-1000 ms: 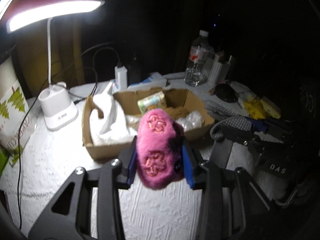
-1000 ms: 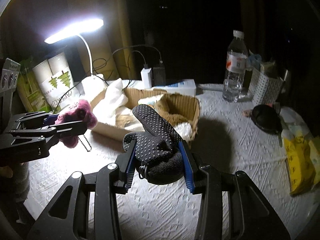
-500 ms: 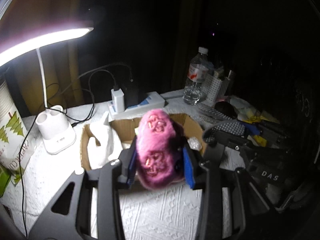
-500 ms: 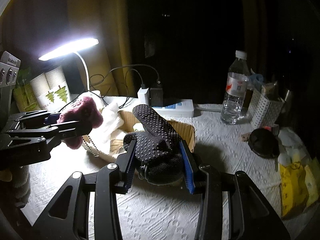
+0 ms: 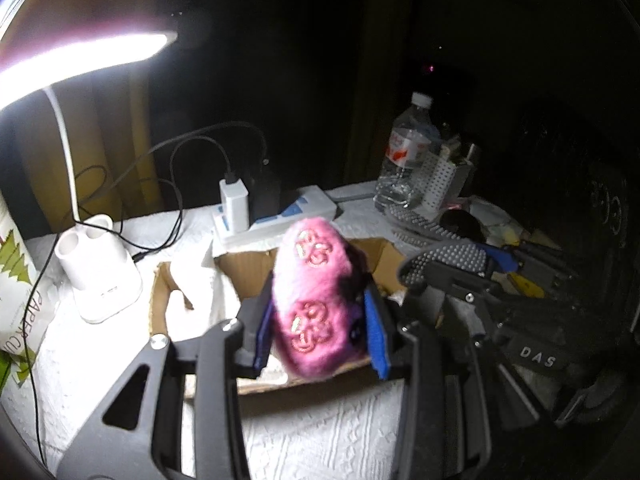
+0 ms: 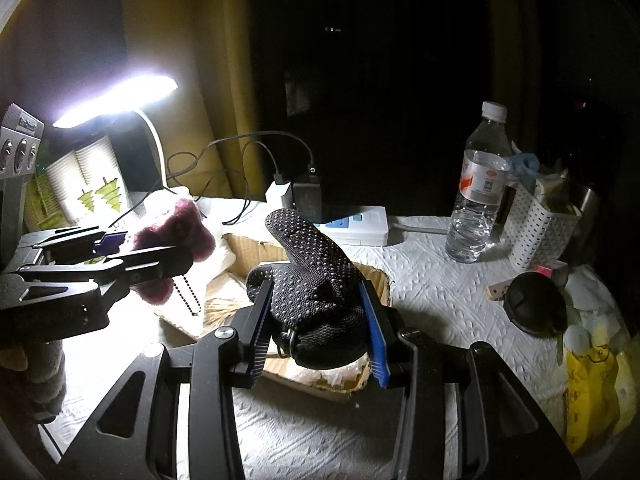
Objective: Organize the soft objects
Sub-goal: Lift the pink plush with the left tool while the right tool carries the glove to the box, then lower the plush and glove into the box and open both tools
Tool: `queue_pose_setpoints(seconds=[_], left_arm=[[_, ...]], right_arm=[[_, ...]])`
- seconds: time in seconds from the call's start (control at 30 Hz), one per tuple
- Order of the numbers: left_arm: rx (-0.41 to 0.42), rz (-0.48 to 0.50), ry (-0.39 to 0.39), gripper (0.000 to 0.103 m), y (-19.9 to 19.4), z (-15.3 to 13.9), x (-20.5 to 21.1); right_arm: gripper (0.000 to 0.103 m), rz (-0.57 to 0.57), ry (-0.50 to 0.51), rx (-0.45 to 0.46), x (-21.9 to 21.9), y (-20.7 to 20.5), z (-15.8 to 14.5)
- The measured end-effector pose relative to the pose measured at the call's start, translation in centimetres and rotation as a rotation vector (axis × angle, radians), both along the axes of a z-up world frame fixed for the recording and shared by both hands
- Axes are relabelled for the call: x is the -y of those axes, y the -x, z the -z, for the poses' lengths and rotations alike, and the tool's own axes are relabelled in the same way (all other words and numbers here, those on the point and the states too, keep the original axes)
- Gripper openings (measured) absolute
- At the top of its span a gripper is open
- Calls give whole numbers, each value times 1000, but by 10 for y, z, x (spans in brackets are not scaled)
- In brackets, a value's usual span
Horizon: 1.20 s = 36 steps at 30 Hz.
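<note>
My left gripper (image 5: 318, 330) is shut on a fuzzy pink plush (image 5: 314, 300) with embroidered flowers, held above the near side of an open cardboard box (image 5: 244, 268). The right wrist view shows that plush (image 6: 172, 240) at the left, a bead chain dangling from it. My right gripper (image 6: 320, 324) is shut on a black glove (image 6: 316, 280) with white grip dots, held above the box's near right corner (image 6: 378, 280). In the left wrist view the glove (image 5: 444, 260) shows at the right. White cloth (image 5: 200, 280) lies in the box.
A lit white desk lamp (image 5: 96, 272) stands left of the box, and a power strip with chargers (image 5: 276, 216) lies behind it. A water bottle (image 6: 478, 188), a white perforated holder (image 6: 536, 224), a black round item (image 6: 534, 306) and yellow packets (image 6: 588, 392) crowd the right. The table has a white textured cover (image 6: 432, 304).
Both grippers have moved forward over the table toward the box, each keeping its object. The box now lies directly beneath the plush and the glove.
</note>
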<state>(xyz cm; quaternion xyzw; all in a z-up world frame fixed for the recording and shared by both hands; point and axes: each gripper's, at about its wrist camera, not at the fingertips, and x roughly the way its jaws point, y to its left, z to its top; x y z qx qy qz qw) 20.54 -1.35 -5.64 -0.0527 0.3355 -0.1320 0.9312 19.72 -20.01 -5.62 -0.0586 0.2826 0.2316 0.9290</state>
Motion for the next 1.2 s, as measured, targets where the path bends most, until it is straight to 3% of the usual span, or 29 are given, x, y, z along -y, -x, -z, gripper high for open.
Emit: queue_pose_setpoints(seconds=[0.4,0.57,1.2], left_arm=[[-80,-8,15,40,-33,41,-4],[-95,-17,-17,40,-42,53,-1],[-164,-7,-45,40,-62,87,5]], right_arm=[[43,-15,18,-65,-11,-30,31],[43,-23,24,-91,-16,-39,43],[43,-23,66,-169,-27,-58,70]])
